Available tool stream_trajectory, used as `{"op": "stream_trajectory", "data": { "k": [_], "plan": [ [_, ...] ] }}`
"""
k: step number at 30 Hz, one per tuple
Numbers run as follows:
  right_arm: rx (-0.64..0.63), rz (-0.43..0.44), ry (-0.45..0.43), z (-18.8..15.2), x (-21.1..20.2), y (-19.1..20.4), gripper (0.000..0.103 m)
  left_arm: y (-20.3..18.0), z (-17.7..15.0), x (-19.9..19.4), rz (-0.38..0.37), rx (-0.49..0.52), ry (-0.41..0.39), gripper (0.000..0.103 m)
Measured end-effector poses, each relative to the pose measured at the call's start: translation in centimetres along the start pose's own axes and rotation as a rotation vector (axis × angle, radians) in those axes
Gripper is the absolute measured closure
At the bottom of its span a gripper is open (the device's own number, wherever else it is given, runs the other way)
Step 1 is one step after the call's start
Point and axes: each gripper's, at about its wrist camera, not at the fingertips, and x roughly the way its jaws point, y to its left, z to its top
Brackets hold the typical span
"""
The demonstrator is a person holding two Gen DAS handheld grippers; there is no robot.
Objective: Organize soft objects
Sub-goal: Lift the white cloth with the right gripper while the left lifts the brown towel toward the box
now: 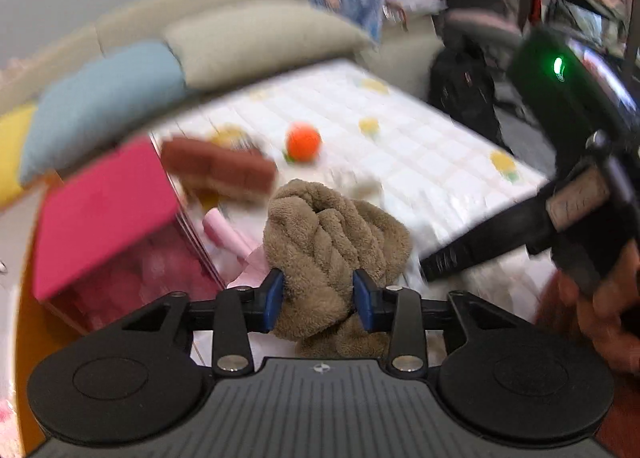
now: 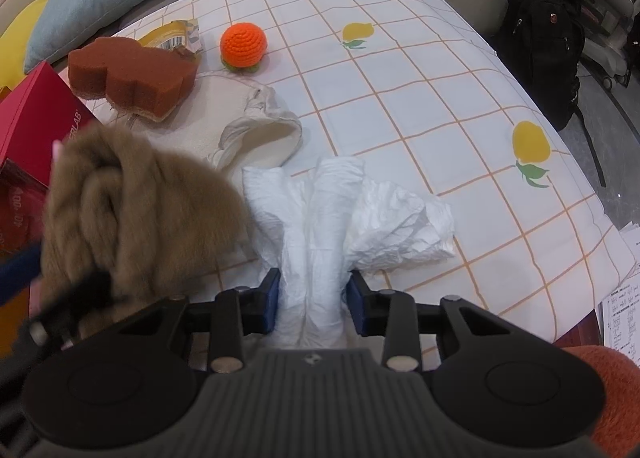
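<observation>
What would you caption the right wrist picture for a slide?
Right gripper pinching a crumpled white cloth on the fruit-print mat, beside a fuzzy brown towel.

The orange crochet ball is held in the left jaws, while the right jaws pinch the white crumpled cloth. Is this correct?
Not quite. The left gripper is closed on the brown fuzzy towel, as the left wrist view shows. The orange crochet ball lies free on the checked sheet. The right gripper does pinch the white crumpled cloth.
</observation>
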Motion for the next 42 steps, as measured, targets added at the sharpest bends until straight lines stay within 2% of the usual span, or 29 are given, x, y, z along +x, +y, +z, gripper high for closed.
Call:
{"op": "stream_trajectory", "data": {
  "k": [1, 3, 4, 6, 8, 10, 12, 16, 17, 19, 22, 26, 30, 34, 37, 42],
  "plan": [
    [0.000, 0.000, 0.000, 0.0, 0.0, 0.0, 0.069, 0.2, -0.1, 0.4, -0.004, -0.014, 0.024, 0.053],
    [-0.001, 0.001, 0.000, 0.0, 0.0, 0.0, 0.069, 0.4, -0.4, 0.6, 0.021, -0.016, 0.022, 0.046],
    [-0.001, 0.001, 0.000, 0.0, 0.0, 0.0, 0.069, 0.4, -0.6, 0.4, 0.039, -0.008, 0.002, 0.041],
    [-0.001, 0.003, 0.000, 0.0, 0.0, 0.0, 0.069, 0.2, -0.8, -0.2, 0.054, 0.022, -0.055, 0.038],
    [-0.002, 0.003, 0.000, 0.0, 0.1, 0.0, 0.069, 0.1, -0.5, -0.3, 0.050, 0.057, -0.084, 0.027],
    [-0.004, 0.003, -0.001, 0.0, 0.1, 0.0, 0.068, 0.5, 0.4, 0.3, 0.034, 0.050, -0.070, 0.024],
    [-0.002, 0.008, -0.001, -0.1, 0.1, -0.1, 0.068, 1.7, 1.0, 1.1, -0.004, -0.008, -0.023, 0.024],
    [0.003, 0.013, 0.000, 0.0, 0.1, -0.2, 0.069, 4.6, 1.8, 3.2, -0.092, -0.210, 0.077, 0.030],
    [0.001, 0.013, 0.000, 0.0, 0.2, -0.2, 0.068, 4.9, 1.8, 3.7, -0.106, -0.226, 0.100, 0.036],
    [0.000, 0.012, 0.000, 0.0, 0.2, -0.2, 0.068, 5.2, 1.7, 4.6, -0.117, -0.245, 0.119, 0.041],
    [0.004, 0.015, 0.001, 0.0, 0.2, -0.2, 0.068, 4.8, 1.8, 5.1, -0.125, -0.223, 0.123, 0.052],
    [0.003, 0.015, 0.001, 0.0, 0.2, -0.2, 0.068, 2.9, 2.0, 5.1, -0.091, -0.107, 0.097, 0.064],
    [0.002, 0.016, 0.001, 0.0, 0.2, -0.2, 0.068, 2.4, 1.7, 4.0, -0.076, -0.066, 0.050, 0.070],
    [0.003, 0.016, -0.001, 0.0, 0.1, -0.2, 0.070, 2.5, 1.4, 2.2, -0.072, -0.074, -0.010, 0.071],
    [0.010, 0.032, -0.007, -0.2, -0.5, -0.4, 0.076, 3.1, 1.5, 0.9, -0.083, -0.114, -0.031, 0.071],
    [0.008, 0.029, -0.076, -1.0, -3.1, -0.1, 0.079, 4.6, 1.8, -2.8, -0.105, -0.189, -0.112, 0.071]
  ]
}}
